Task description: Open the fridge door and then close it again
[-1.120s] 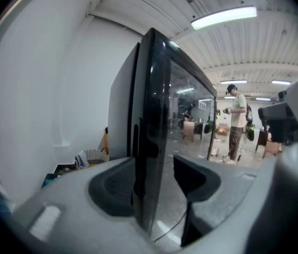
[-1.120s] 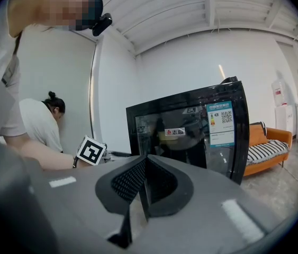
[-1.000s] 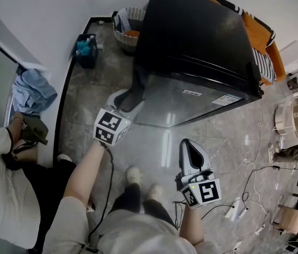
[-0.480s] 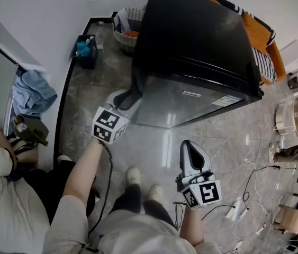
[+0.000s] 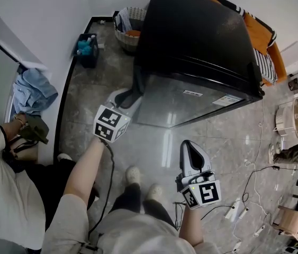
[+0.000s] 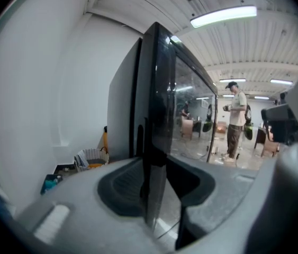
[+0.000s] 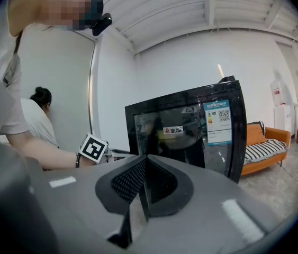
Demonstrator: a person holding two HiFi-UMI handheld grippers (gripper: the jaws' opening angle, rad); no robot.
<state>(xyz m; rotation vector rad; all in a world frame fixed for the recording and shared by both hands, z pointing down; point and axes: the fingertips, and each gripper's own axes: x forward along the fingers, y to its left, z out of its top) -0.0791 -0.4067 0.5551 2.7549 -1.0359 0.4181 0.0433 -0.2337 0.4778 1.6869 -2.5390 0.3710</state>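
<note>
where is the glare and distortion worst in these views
Left gripper view: the fisheye lens bows the glossy black fridge door, which mirrors the room. Head view: pale streaks of glare on the polished grey floor. Right gripper view: dark vignetted corners, and the door front is reflective.

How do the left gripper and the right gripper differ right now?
The left gripper has its jaws closing on the edge of the fridge door; the right gripper has its jaws together with nothing between them. The left gripper is at the fridge door; the right gripper is held well short of it. Both point toward the fridge door.
</note>
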